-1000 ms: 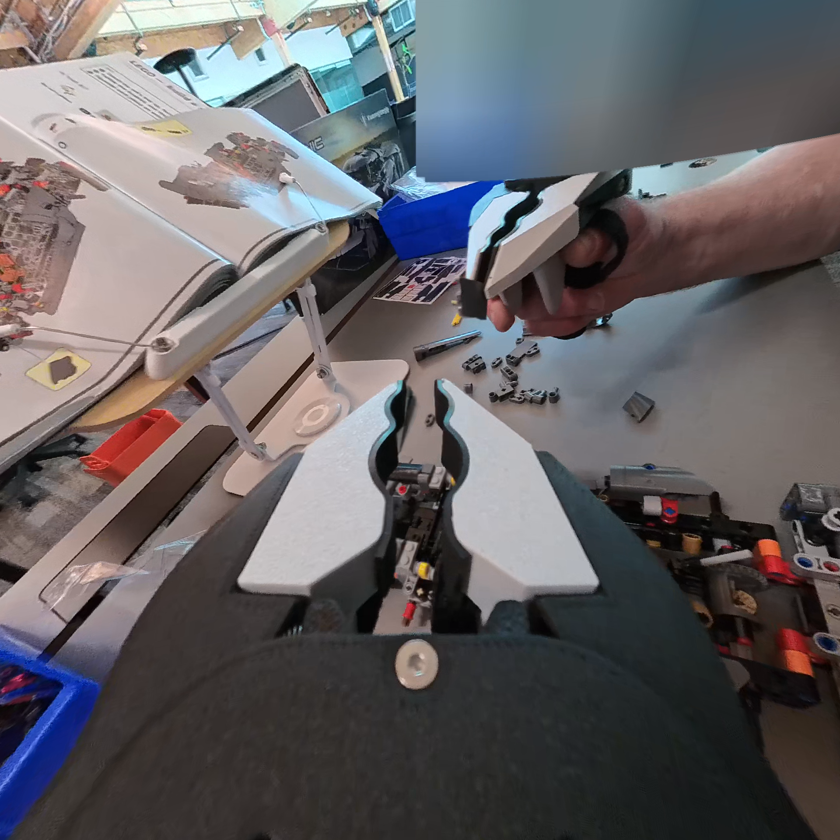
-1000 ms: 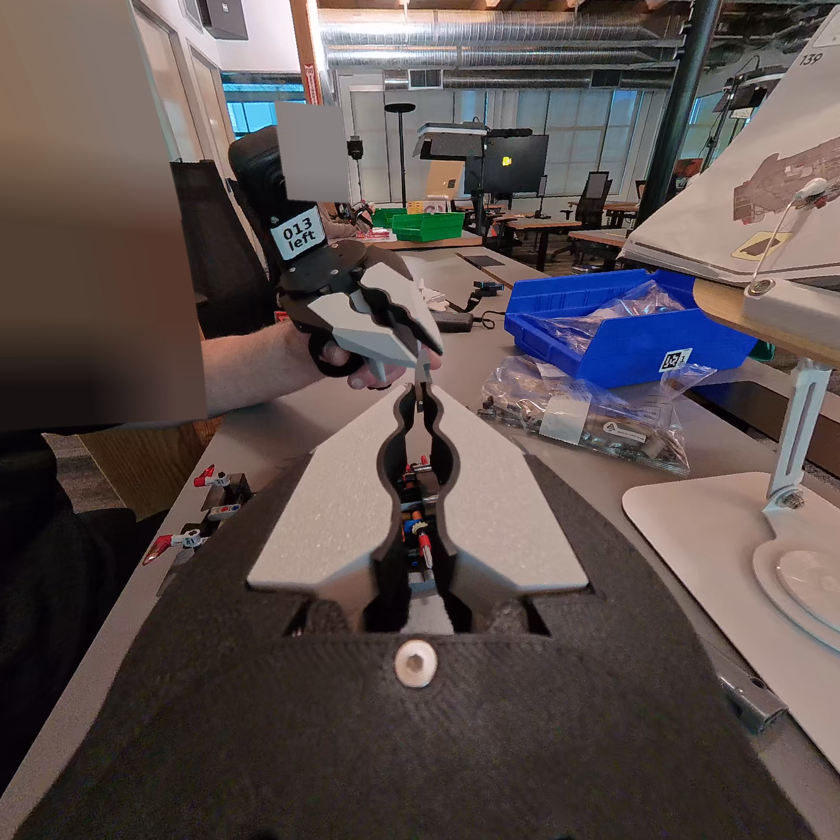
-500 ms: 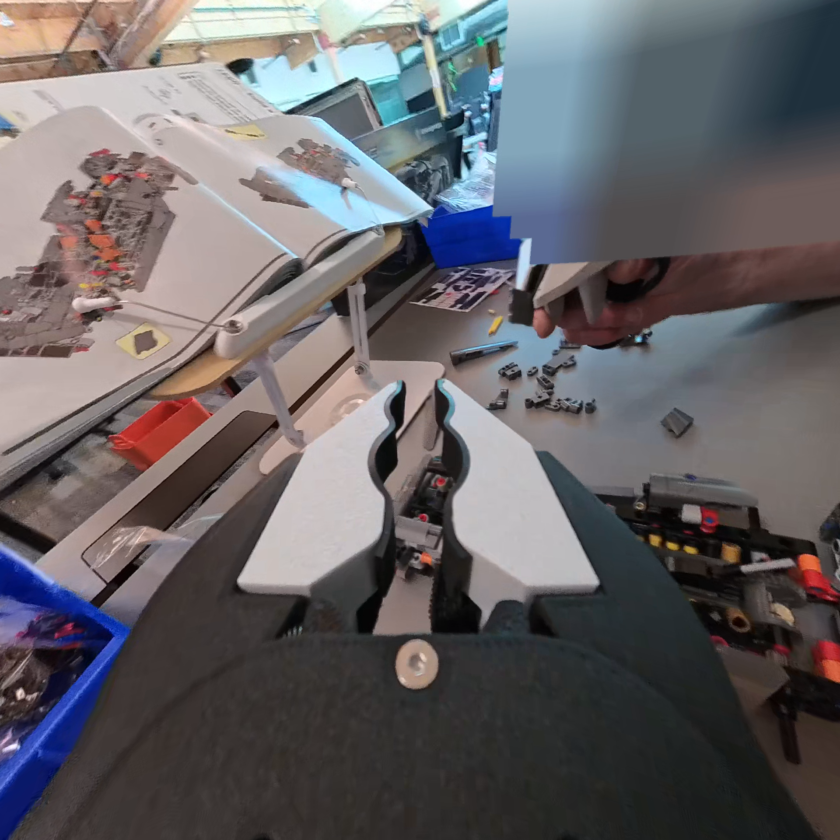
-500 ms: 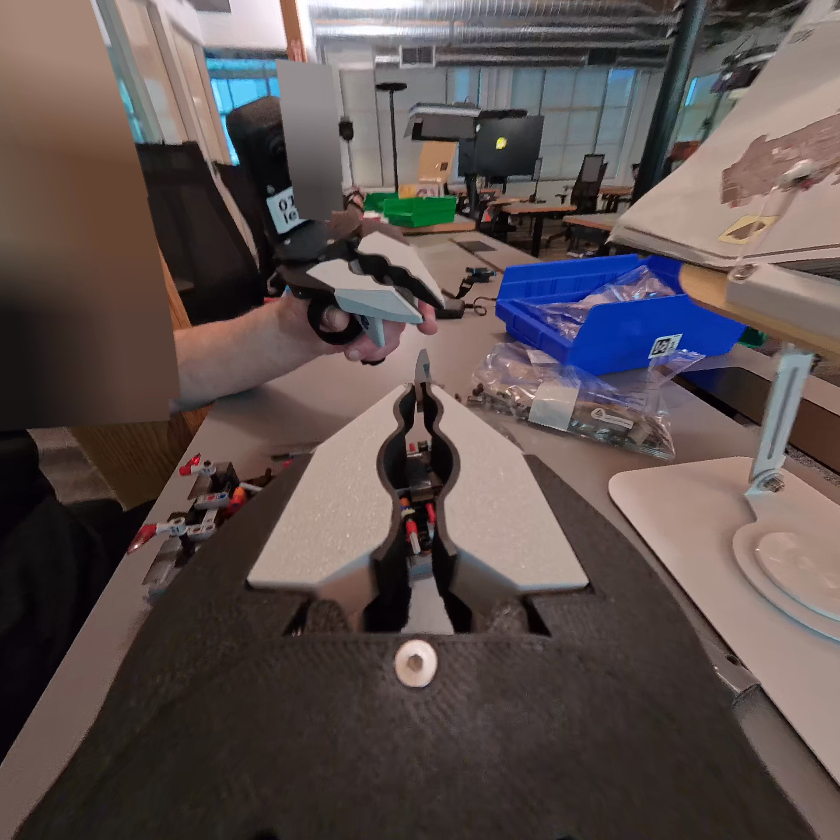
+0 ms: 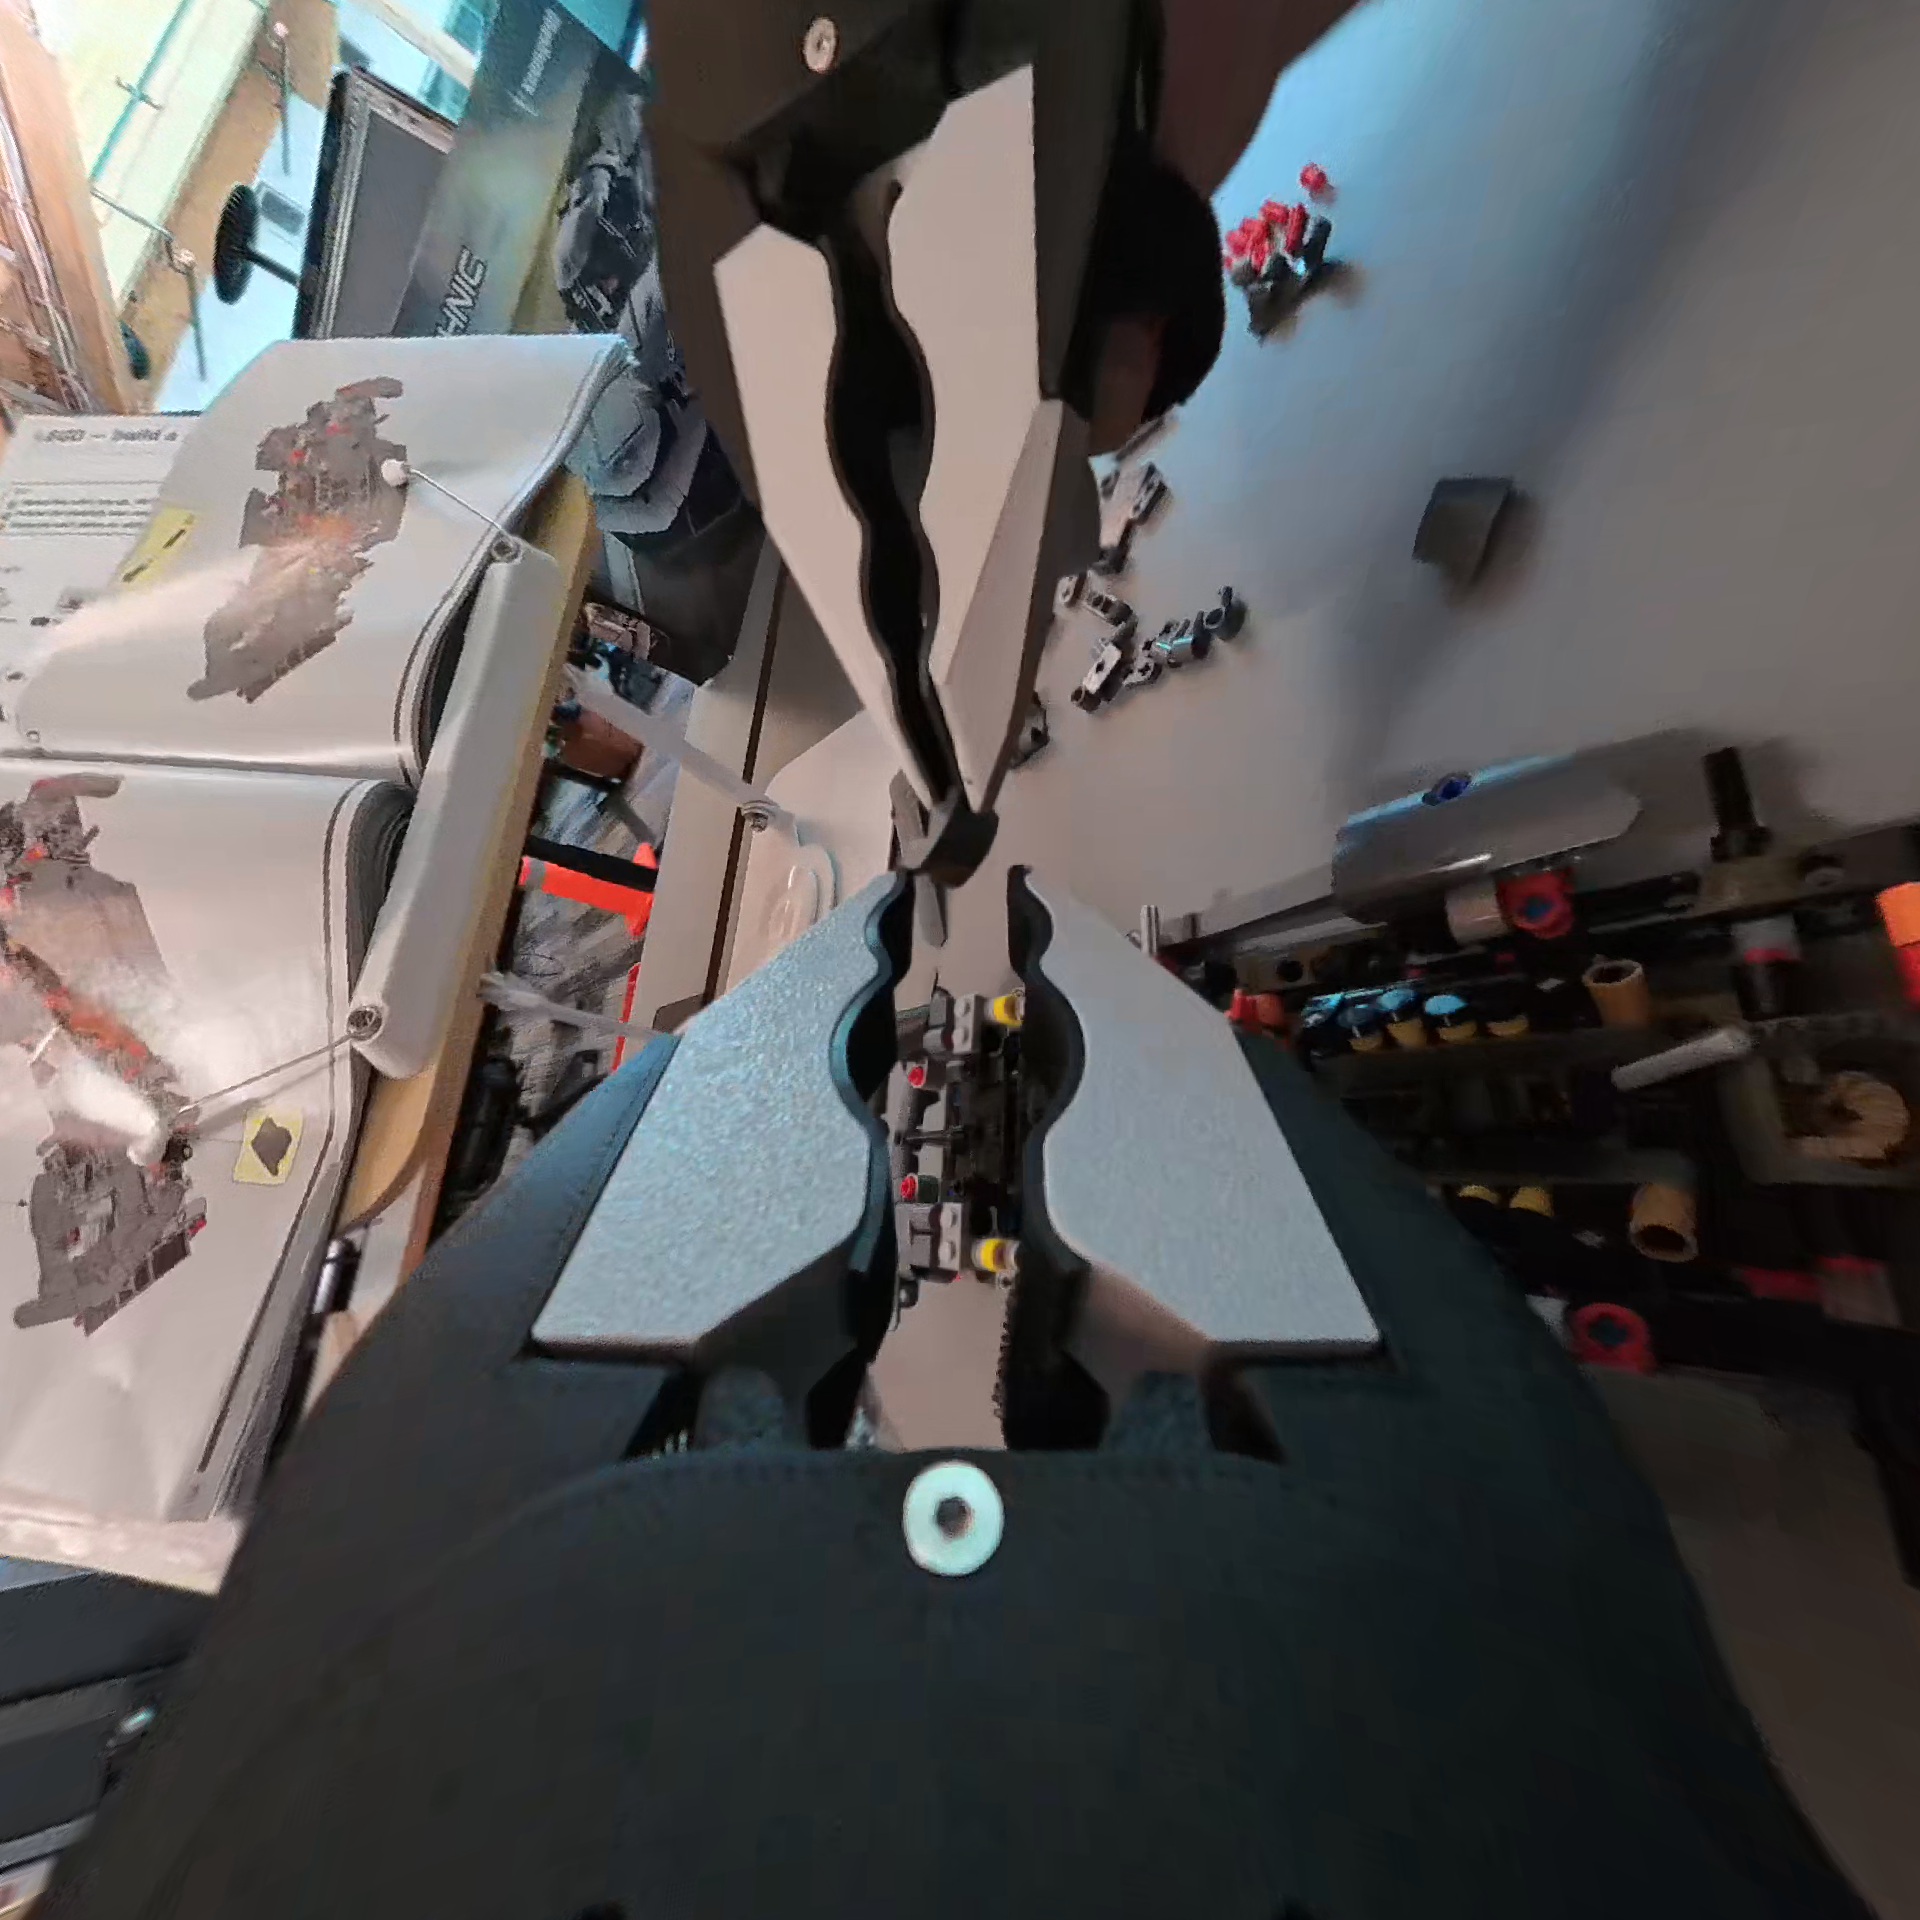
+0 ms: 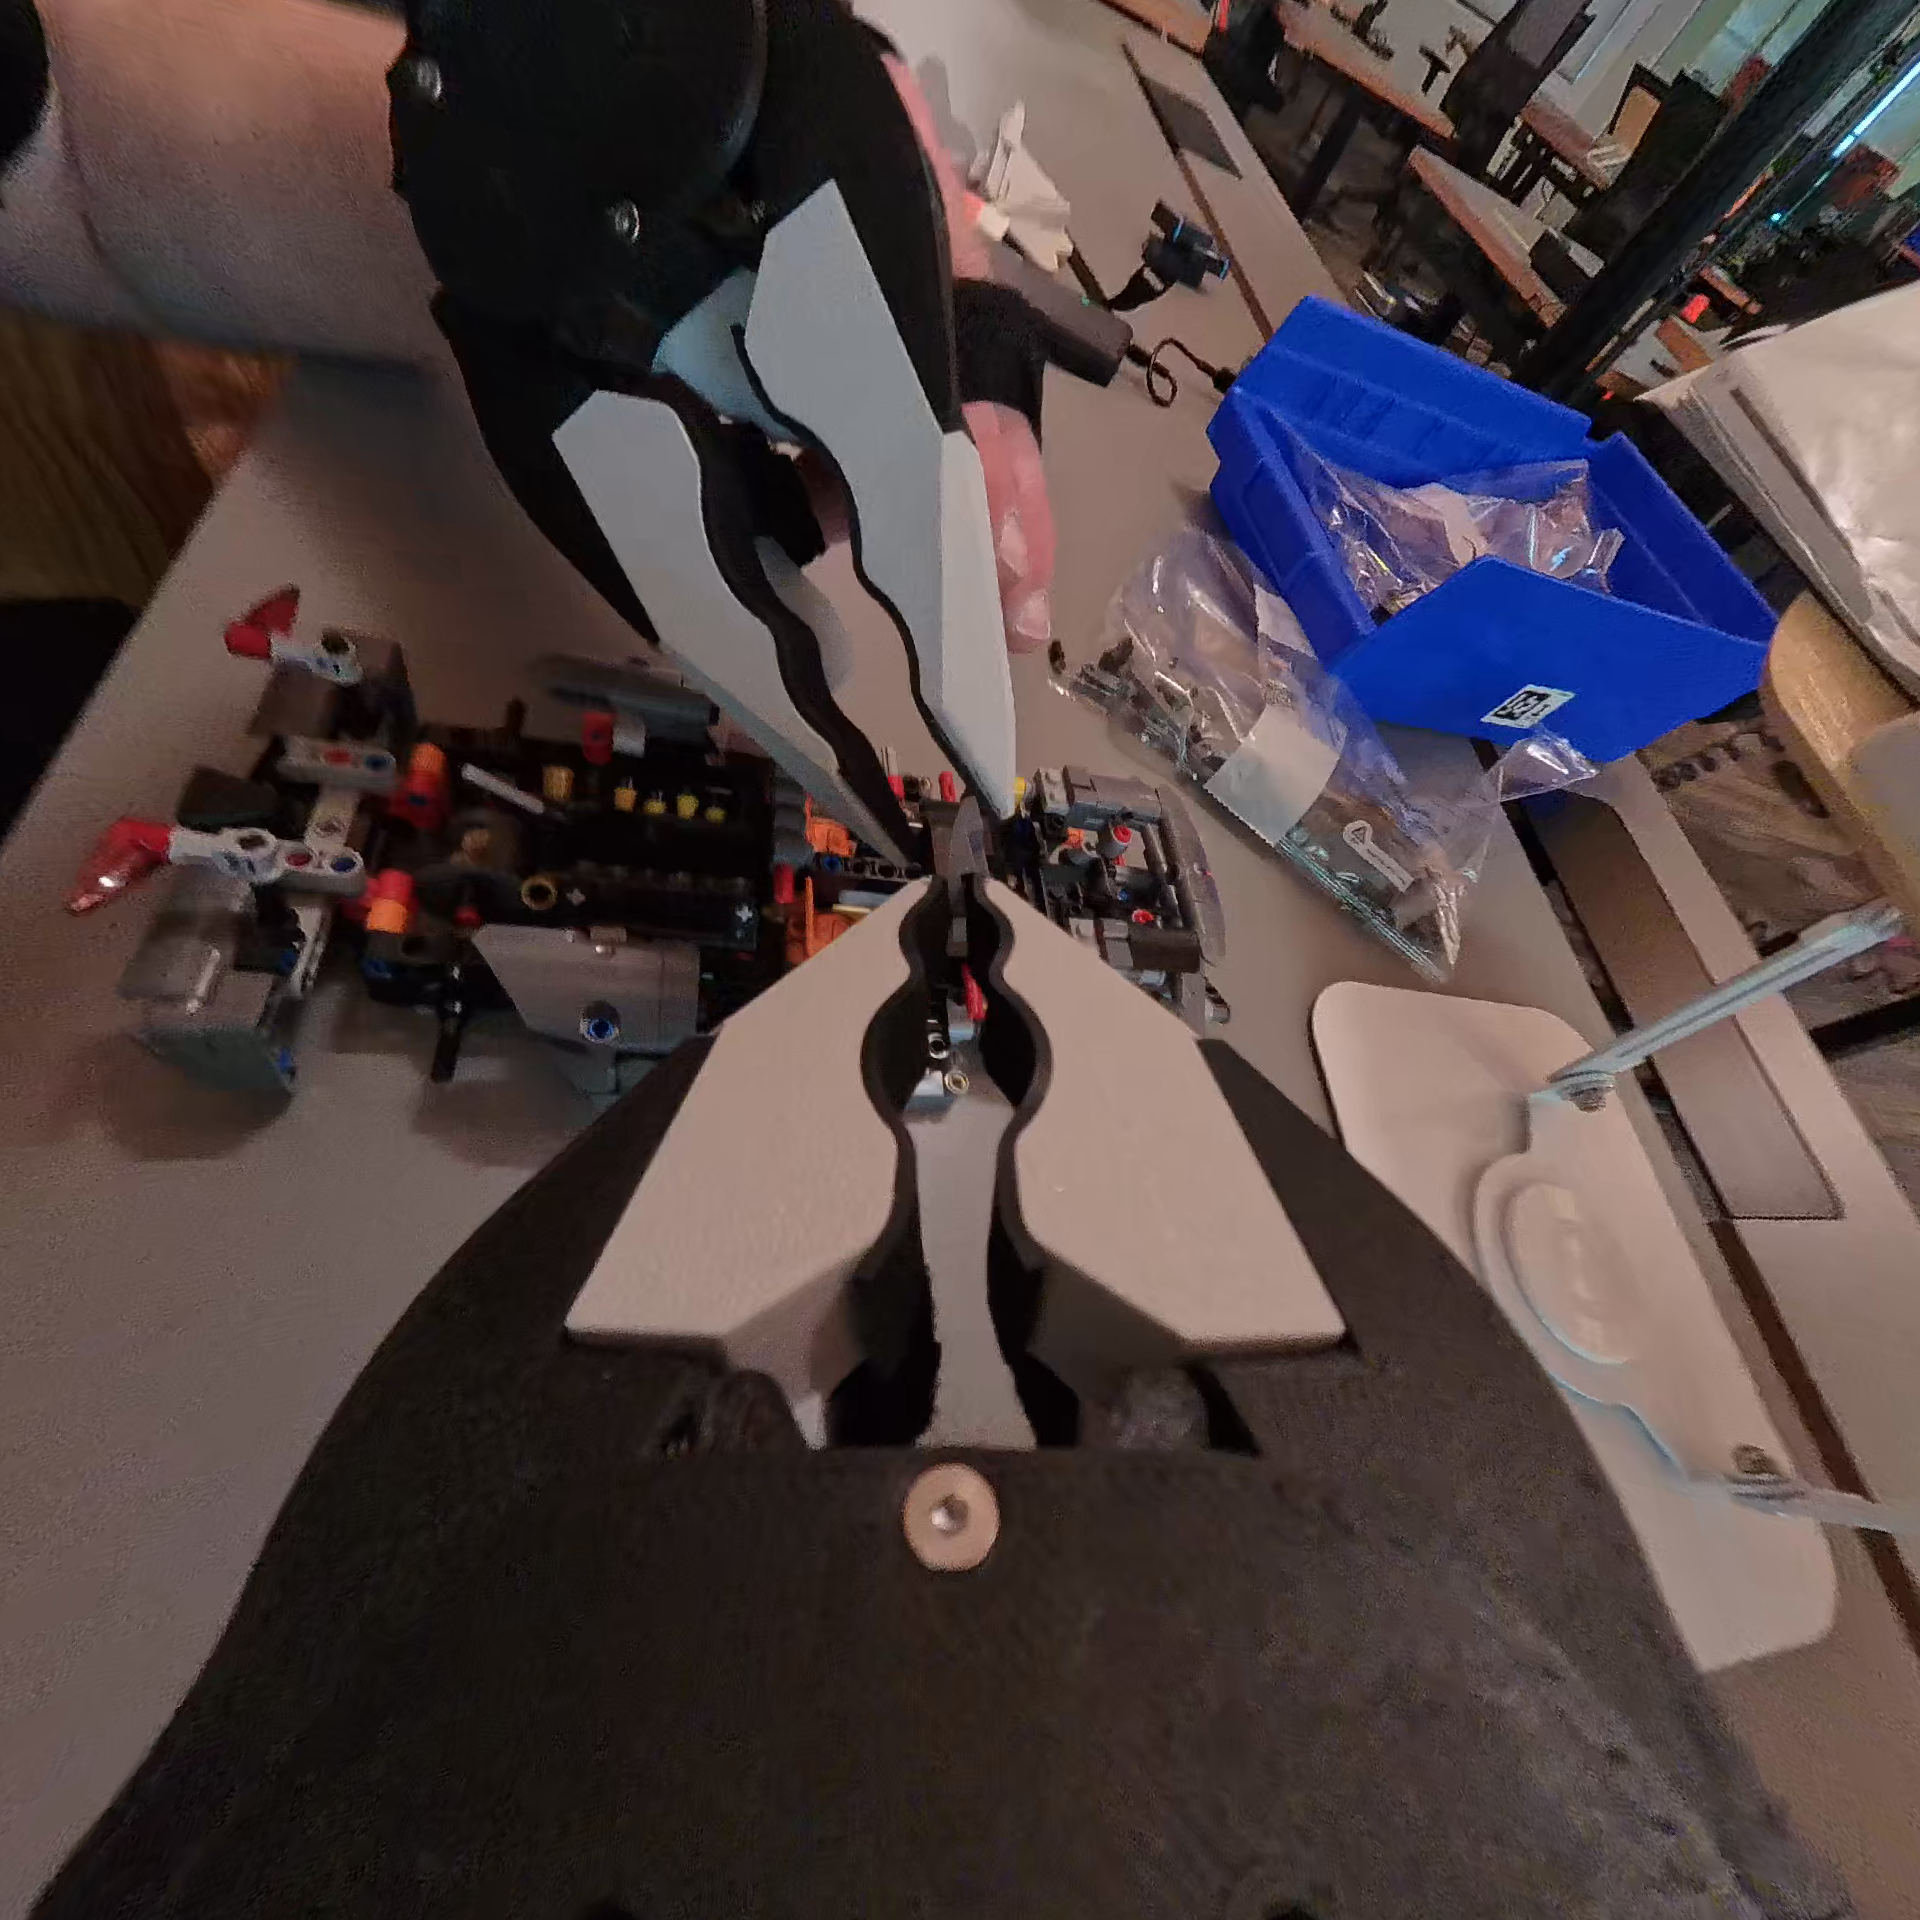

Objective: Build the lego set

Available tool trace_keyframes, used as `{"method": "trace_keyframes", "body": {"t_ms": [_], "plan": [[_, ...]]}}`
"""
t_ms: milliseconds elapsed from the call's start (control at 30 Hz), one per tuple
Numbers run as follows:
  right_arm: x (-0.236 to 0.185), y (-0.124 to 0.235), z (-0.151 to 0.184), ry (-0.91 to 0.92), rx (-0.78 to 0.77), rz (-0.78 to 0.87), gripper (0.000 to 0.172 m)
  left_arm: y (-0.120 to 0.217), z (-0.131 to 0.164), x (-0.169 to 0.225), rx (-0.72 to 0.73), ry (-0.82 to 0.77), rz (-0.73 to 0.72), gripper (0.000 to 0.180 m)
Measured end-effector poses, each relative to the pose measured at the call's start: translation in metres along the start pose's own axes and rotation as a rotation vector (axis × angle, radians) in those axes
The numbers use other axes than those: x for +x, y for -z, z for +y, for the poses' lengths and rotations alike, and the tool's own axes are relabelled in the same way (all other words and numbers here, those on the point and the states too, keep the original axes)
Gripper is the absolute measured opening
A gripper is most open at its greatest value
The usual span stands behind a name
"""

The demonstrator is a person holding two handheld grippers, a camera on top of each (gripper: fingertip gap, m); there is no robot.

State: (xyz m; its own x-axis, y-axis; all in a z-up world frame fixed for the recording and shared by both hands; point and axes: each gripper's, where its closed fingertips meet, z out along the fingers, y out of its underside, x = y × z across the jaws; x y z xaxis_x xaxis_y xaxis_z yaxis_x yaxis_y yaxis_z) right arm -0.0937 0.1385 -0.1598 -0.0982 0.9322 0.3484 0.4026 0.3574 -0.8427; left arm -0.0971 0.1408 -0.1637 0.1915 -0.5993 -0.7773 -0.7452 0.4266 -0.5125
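My right gripper (image 6: pixel 961 888) is shut on a small thin dark grey piece (image 6: pixel 964 840) at its tips. In the left wrist view it (image 5: pixel 940 810) comes down from above, and the grey piece (image 5: pixel 932 909) hangs between my left fingertips, close to the left finger (image 5: pixel 883 914). My left gripper (image 5: pixel 961 883) is open, and its pads do not press on the piece. It also shows in the right wrist view (image 6: pixel 956 831), tip to tip with the right one. Both hover over a small grey-and-black brick frame (image 6: pixel 1122 862) that lies on the table (image 6: pixel 208 1247), seen through the left jaws (image 5: pixel 951 1143).
A large black brick model (image 6: pixel 571 862) with yellow, orange and red pins lies left of the frame. A bag of parts (image 6: pixel 1299 748) and a blue bin (image 6: pixel 1507 540) lie at the right. An open instruction book on a stand (image 5: pixel 260 623), loose dark pieces (image 5: pixel 1143 644) and red pieces (image 5: pixel 1273 239) lie nearby. Both grippers' tips are close together, under 4 cm apart.
Both grippers have tilted down over the brick models and come together tip to tip. My left jaws have opened wider. The right gripper still holds the grey piece.
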Motion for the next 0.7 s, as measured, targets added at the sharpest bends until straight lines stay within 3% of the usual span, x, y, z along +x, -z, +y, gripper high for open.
{"method": "trace_keyframes", "body": {"t_ms": [433,700], "plan": [[-0.016,-0.008,0.008,0.141,-0.113,0.007,0.000,-0.004,-0.005,0.017,-0.018,-0.066,0.035,0.007],[-0.011,-0.006,0.002,0.117,-0.077,0.038,0.001,-0.002,-0.006,0.011,-0.005,-0.044,0.010,0.004]]}}
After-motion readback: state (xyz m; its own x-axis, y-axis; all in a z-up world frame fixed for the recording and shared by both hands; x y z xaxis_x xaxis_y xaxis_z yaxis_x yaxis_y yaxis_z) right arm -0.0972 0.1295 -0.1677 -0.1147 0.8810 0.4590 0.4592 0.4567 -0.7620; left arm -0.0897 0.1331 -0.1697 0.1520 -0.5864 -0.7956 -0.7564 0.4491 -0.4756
